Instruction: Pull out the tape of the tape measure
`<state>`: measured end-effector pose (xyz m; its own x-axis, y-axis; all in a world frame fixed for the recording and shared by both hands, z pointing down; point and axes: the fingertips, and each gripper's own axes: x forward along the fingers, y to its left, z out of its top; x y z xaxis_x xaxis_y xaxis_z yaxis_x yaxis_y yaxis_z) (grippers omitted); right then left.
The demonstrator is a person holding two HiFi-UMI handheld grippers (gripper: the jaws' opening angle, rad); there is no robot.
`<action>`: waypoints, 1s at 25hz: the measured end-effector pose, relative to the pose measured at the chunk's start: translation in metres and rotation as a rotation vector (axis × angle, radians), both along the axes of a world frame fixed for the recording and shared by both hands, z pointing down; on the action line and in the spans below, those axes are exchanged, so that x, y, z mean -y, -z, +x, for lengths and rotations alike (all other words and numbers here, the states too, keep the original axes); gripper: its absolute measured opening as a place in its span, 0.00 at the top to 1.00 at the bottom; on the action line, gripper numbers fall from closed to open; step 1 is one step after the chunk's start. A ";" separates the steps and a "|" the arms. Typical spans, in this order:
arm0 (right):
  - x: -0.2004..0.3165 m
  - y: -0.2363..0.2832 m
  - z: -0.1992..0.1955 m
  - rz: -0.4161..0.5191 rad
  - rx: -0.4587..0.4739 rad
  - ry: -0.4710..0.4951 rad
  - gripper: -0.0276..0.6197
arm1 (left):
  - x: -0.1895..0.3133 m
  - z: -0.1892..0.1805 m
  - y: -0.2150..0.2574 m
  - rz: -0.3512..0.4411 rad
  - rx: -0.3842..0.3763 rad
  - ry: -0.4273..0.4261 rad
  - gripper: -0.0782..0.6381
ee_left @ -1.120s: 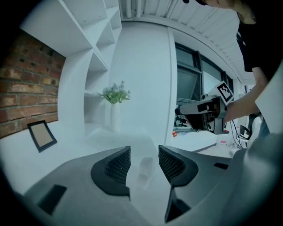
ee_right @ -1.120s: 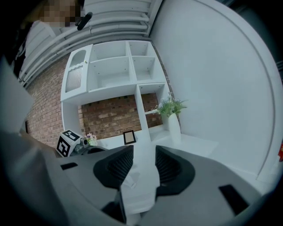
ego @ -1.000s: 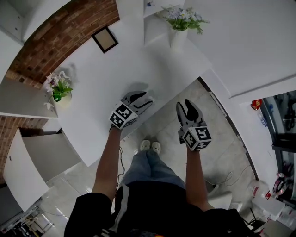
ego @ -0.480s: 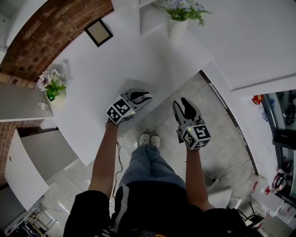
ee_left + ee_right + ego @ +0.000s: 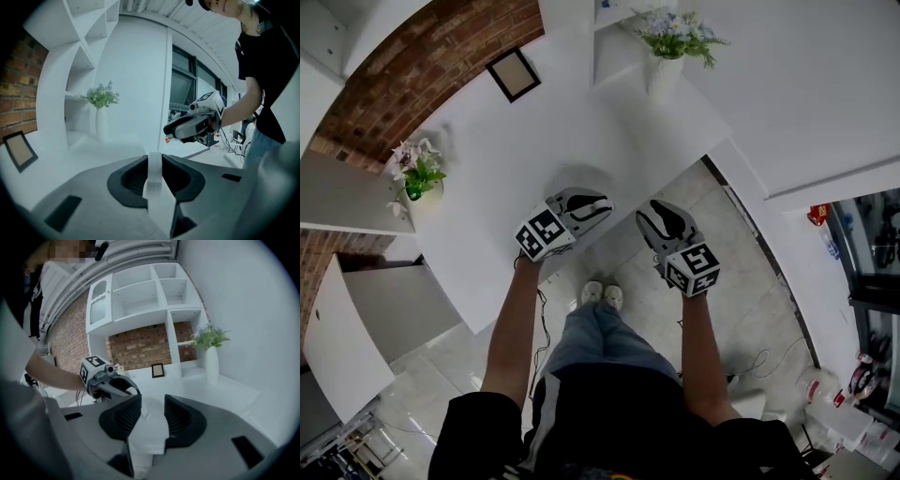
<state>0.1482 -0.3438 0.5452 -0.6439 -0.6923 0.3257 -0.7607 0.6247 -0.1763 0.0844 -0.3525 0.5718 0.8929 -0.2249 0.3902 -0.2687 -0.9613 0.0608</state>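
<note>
**Left grip closing, right side swung in**

Has just been narrowing the left hand-held gripper (image 5: 154,161), wide a second ago, onto the tape measure (image 5: 153,180): pinches it now between its dark jaws, a thin white case seen edge-on, over the near edge of the worktop (image 5: 497,159). Has swung the right hand-held gripper (image 5: 152,403) inward since then; aims it now at the left one's tip, just beside it, out past the worktop's edge and above the grey floor (image 5: 722,244). Holds those right jaws apart, fairly wide, pressing on nothing. Leaves a vase of flowers (image 5: 670,56), a small potted plant (image 5: 417,178) and a dark picture frame (image 5: 513,77) well back on the worktop.
</note>
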 end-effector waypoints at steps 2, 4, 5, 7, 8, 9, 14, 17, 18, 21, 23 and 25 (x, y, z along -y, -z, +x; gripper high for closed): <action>-0.002 0.001 -0.013 0.000 -0.057 0.097 0.75 | -0.007 0.000 0.010 0.021 0.007 -0.014 0.76; -0.006 0.002 -0.026 0.002 -0.138 0.206 0.75 | -0.014 0.001 0.019 0.038 0.011 -0.026 0.76; -0.008 0.001 -0.033 0.002 -0.188 0.268 0.75 | -0.018 0.001 0.023 0.045 0.011 -0.032 0.76; -0.017 -0.005 -0.044 -0.002 -0.304 0.405 0.75 | -0.025 0.000 0.029 0.055 0.012 -0.044 0.76; -0.022 -0.010 -0.048 -0.004 -0.371 0.479 0.75 | -0.030 0.000 0.031 0.059 0.014 -0.051 0.76; -0.028 -0.016 -0.050 -0.004 -0.441 0.550 0.74 | -0.034 -0.001 0.033 0.062 0.016 -0.058 0.76; -0.050 -0.043 -0.055 0.015 -0.730 0.810 0.73 | -0.055 -0.001 0.038 0.072 0.017 -0.087 0.76; -0.058 -0.055 -0.060 0.011 -0.803 0.878 0.73 | -0.065 0.001 0.039 0.073 0.016 -0.102 0.76; -0.060 -0.057 -0.062 0.010 -0.806 0.887 0.73 | -0.067 0.001 0.040 0.073 0.016 -0.105 0.76; -0.064 -0.057 -0.069 0.011 -0.790 0.894 0.73 | -0.072 0.001 0.041 0.073 0.010 -0.106 0.76; -0.064 -0.057 -0.071 0.013 -0.788 0.896 0.73 | -0.074 0.002 0.042 0.076 0.009 -0.108 0.76; -0.065 -0.057 -0.072 0.014 -0.795 0.900 0.80 | -0.077 0.002 0.042 0.077 0.015 -0.116 0.76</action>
